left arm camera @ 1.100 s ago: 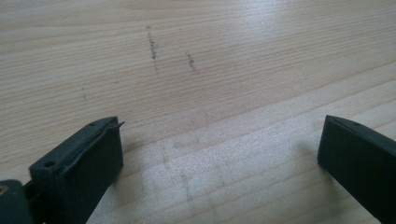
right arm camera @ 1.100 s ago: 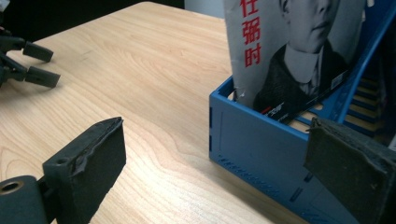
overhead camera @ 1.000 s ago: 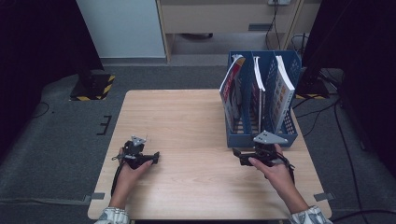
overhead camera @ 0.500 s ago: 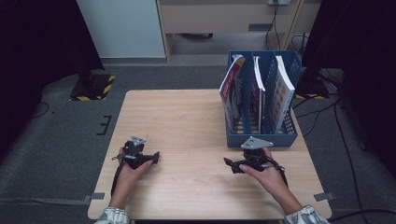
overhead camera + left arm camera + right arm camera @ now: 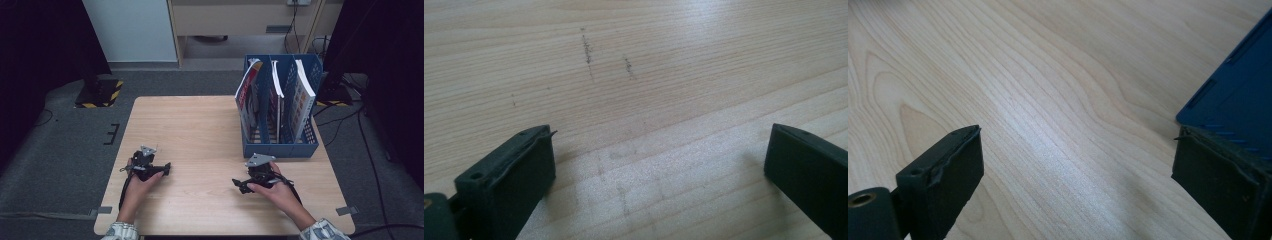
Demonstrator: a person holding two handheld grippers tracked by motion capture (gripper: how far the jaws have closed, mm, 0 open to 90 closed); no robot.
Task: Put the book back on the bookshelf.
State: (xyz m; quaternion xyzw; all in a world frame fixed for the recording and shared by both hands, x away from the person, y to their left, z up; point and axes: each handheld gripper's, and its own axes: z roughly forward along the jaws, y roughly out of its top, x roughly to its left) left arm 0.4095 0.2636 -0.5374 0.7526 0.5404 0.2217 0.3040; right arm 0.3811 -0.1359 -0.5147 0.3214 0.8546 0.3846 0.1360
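Note:
On the light wooden table (image 5: 200,125) a person holds two black grippers. My left gripper (image 5: 166,169) rests near the front left and points right; in the left gripper view its jaws (image 5: 659,170) stand wide apart over bare wood with faint pencil marks. My right gripper (image 5: 239,184) lies at the front right, pointing left, a little in front of a blue file rack (image 5: 280,146). Its jaws (image 5: 1078,175) are also wide apart with nothing between them, and the rack's blue corner (image 5: 1238,95) shows just beyond the right jaw.
The rack stands at the table's right side and holds a red-covered magazine (image 5: 248,95), a thin booklet (image 5: 276,85) and a thick white book (image 5: 301,95). Cables (image 5: 350,120) trail on the dark floor to the right. A cabinet (image 5: 240,20) stands behind the table.
The right gripper has drawn back from the rack's front, moving left and toward the person, and turned to point left. The left gripper has stayed still.

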